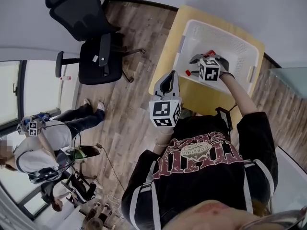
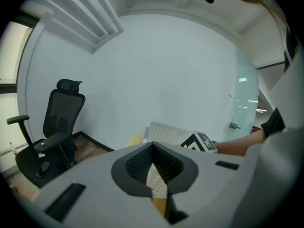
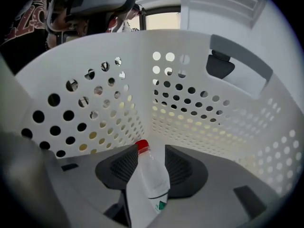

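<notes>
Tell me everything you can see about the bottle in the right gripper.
The bottle is of cloudy white plastic, with a red cap on and a label bearing a green mark low on its body. The right gripper clamps its body between both jaws, cap pointing away and leaning slightly left. It is held inside the white perforated basket, near a corner; whether it touches the basket cannot be told.

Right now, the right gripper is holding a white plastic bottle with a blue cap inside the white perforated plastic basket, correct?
Not quite: the cap is red, not blue. The right gripper view shows the right gripper shut on the white plastic bottle with its red cap, inside the white perforated plastic basket.
</notes>
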Tool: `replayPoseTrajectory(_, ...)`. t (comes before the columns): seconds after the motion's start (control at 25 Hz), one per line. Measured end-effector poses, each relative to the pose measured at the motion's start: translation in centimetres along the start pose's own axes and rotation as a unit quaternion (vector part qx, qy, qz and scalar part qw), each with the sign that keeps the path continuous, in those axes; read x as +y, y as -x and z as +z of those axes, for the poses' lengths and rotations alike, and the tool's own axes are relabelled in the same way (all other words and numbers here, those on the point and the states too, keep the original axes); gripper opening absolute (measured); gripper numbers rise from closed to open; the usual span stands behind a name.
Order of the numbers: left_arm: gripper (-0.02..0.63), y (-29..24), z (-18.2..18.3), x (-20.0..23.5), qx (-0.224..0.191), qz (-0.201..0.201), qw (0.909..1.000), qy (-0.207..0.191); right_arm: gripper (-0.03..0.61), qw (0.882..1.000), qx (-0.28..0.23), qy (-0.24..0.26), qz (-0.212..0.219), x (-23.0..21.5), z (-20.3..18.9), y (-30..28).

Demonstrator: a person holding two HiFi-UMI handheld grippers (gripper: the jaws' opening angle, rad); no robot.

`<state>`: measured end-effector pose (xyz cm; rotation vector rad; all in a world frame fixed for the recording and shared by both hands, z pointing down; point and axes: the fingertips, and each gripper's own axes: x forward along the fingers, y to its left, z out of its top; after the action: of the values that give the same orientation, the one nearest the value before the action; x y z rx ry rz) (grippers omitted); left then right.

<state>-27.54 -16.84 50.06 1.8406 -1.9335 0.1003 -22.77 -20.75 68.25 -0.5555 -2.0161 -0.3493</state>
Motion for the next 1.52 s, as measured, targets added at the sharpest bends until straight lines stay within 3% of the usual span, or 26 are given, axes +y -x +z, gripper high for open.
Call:
replayPoseTrajectory(0.16,0.048,-0.1,-0.2,0.6,0.003,0.005,1.0000,0.008,0.169,0.997,0.039,0.060,0.042,0.6,-0.7,-1.3)
replayPoseTrajectory(0.28,0.048,-0.2,-0.2,0.8,0.003,0.007,0.9999,0.011,0.169,0.985,0.084,0.128,0.073,1.1,-1.8,-2.0)
replayPoseTrajectory(0.4,0.048,-0.1,-0.4,1.1,0.002,0.010,0.9998,0.016,0.169,0.979,0.095,0.150,0.099,1.5,-1.9,-2.5)
replayPoseTrajectory(0.88,0.048,0.1,-0.7,3.6,0.005,0.027,0.9990,0.037,0.168,0.978,0.076,0.124,0.152,1.9,-0.9,-4.5)
replayPoseTrajectory(1.28,0.048,0.8,-1.4,4.5,0.004,0.039,0.9983,0.042,0.175,0.986,0.082,0.063,0.134,1.1,-1.4,-6.7)
replayPoseTrajectory(1.52,0.048,1.1,-1.3,4.4,0.001,0.039,0.9982,0.045,0.181,0.984,0.105,0.041,0.136,0.9,-2.0,-7.4)
